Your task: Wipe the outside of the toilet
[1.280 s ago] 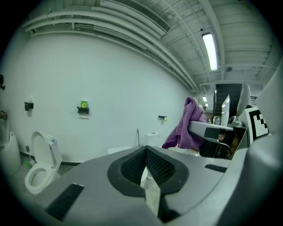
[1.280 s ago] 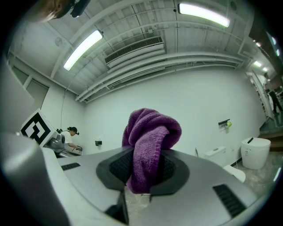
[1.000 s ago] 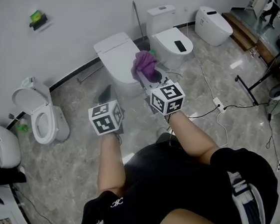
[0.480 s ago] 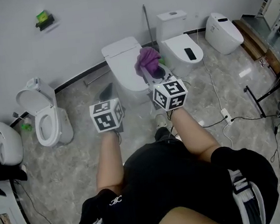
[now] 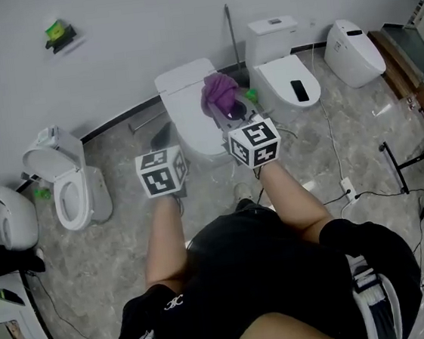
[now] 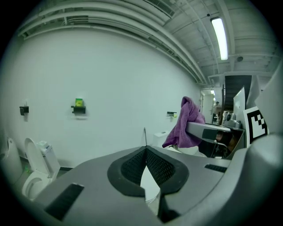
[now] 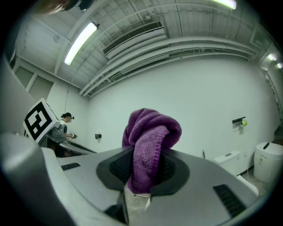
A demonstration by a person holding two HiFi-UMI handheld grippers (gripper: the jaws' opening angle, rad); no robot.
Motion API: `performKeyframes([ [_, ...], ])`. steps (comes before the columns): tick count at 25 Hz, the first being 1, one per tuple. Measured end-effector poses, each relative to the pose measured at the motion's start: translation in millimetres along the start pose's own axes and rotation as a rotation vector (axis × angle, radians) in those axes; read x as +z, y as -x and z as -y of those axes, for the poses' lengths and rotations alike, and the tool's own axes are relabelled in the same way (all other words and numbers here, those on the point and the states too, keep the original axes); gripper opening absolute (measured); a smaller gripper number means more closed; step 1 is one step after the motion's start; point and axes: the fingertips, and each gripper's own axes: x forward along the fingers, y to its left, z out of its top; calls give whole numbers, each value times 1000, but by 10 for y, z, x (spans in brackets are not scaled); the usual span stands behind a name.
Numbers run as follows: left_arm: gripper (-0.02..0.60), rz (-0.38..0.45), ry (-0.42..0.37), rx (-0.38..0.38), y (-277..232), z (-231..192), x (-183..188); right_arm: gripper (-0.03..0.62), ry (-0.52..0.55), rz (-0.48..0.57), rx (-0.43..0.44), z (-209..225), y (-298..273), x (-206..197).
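A white toilet [image 5: 188, 107] with its lid down stands against the wall straight ahead. My right gripper [image 5: 230, 111] is shut on a purple cloth [image 5: 219, 92], held up in front of the toilet's right side. In the right gripper view the cloth [image 7: 148, 150] bunches up between the pads and rises above them. My left gripper [image 5: 164, 140] points at the toilet's left side, its pads [image 6: 132, 165] meeting at the tip with nothing between them. From the left gripper view the cloth [image 6: 185, 123] hangs off to the right.
An open-seat toilet [image 5: 66, 190] stands to the left, another toilet [image 5: 5, 219] beyond it. A tank toilet [image 5: 287, 80] with a dark object on its lid and a rounded toilet [image 5: 353, 42] stand to the right. Cables and a power strip [image 5: 346, 188] lie on the floor.
The head view has shifted a little, so the row of toilets sits slightly lower and further right. Both grippers hold nearly the same places, the right still gripping the cloth.
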Motion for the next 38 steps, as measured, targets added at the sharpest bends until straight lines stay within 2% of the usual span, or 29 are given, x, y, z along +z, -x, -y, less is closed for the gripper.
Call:
performKeyframes([
  [9,8,-36,27,46,-1229,107,361,84,-3,-55,83,1054,-712,-108],
  [14,8,-34,61,95,-1735,112,542,84,30,-66,155,1435,-1036,-90],
  [17,8,-46,79,108,-1909,126,615,84,11,-62,187,1593,-1201,-81],
  [21,8,-77,73,147,-1985,2,551,84,-36,-94,202,1644,-1400,-248],
  [26,8,-120,111,158,-2145,-211,394,84,-65,-141,202,1685,-1684,-502],
  [30,8,-142,94,182,-2277,-391,285,84,-78,-169,207,1700,-1921,-665],
  [34,8,-145,122,186,-2448,-720,231,84,-82,-216,224,1633,-2237,-859],
  [38,8,-155,145,178,-2695,-1153,176,84,-37,-281,243,1491,-2673,-1096],
])
